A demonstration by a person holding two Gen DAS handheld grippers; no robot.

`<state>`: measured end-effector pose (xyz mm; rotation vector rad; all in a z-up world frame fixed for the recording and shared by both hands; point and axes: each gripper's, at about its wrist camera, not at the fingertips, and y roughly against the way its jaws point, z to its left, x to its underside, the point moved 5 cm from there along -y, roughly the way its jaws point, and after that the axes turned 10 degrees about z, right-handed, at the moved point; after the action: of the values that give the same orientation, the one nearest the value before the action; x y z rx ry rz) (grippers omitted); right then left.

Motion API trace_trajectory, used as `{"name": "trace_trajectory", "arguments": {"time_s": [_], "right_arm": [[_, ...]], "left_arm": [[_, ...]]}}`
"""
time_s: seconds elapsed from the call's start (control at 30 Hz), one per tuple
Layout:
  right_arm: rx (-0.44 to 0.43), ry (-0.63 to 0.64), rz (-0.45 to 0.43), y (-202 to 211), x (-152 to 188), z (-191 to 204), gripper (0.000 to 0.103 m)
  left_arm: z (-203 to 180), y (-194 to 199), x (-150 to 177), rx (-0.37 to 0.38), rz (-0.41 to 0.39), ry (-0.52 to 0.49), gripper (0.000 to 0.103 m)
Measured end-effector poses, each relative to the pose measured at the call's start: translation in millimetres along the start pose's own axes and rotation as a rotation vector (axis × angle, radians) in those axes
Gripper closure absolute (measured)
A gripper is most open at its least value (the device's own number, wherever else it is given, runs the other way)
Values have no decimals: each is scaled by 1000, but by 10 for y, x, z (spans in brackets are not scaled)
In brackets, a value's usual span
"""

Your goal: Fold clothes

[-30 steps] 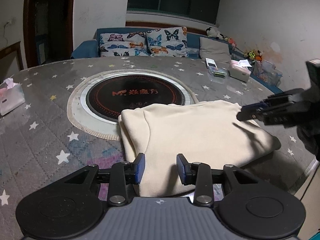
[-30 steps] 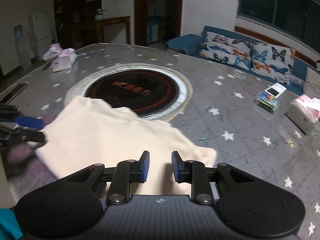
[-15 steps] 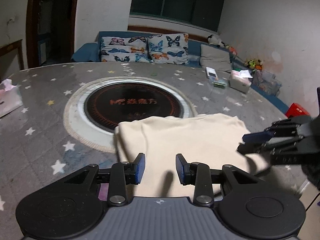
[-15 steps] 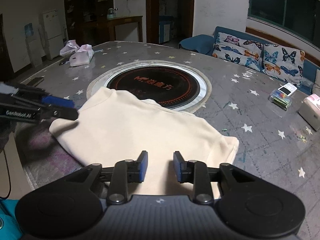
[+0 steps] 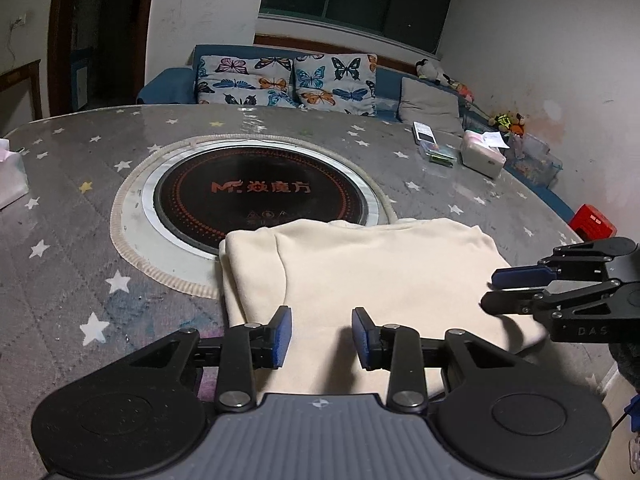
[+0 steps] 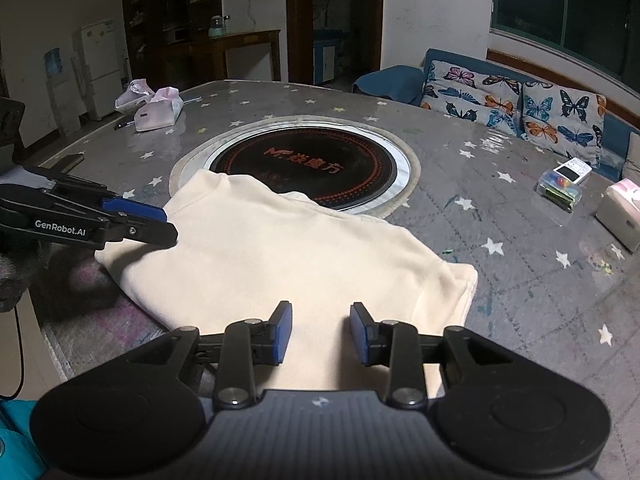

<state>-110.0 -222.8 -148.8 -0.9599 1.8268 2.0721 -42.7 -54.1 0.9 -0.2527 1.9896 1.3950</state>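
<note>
Both hand-held grippers hovering over a folded cream sweatshirt

The right hand-held gripper is opening its jaws, nothing between them; a second ago they were narrower. The left hand-held gripper is staying part-open and empty. The cream sweatshirt is lying just ahead of both on the star-patterned surface, its far edge overlapping the round black hotplate; this fold looks released.

A cream-coloured soft fleece garment is lying folded flat in front of me, forming a neat rectangle, its far edge overlapping the round black hotplate.
</note>
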Motion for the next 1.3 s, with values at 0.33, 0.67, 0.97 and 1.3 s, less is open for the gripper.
{"name": "trace_trajectory", "arguments": {"time_s": [0.33, 0.67, 0.97, 1.3], "right_arm": [[12, 7, -15, 42, -29, 67, 60], [1, 29, -41, 97, -47, 237, 46], [-11, 36, -56, 137, -24, 360, 25], [-66, 92, -68, 140, -62, 582, 13]], "left_arm": [[0, 26, -5, -46, 9, 20, 43], [20, 102, 47, -68, 3, 28, 32], [45, 175, 64, -87, -12, 30, 17], [160, 250, 79, -110, -24, 61, 5]]}}
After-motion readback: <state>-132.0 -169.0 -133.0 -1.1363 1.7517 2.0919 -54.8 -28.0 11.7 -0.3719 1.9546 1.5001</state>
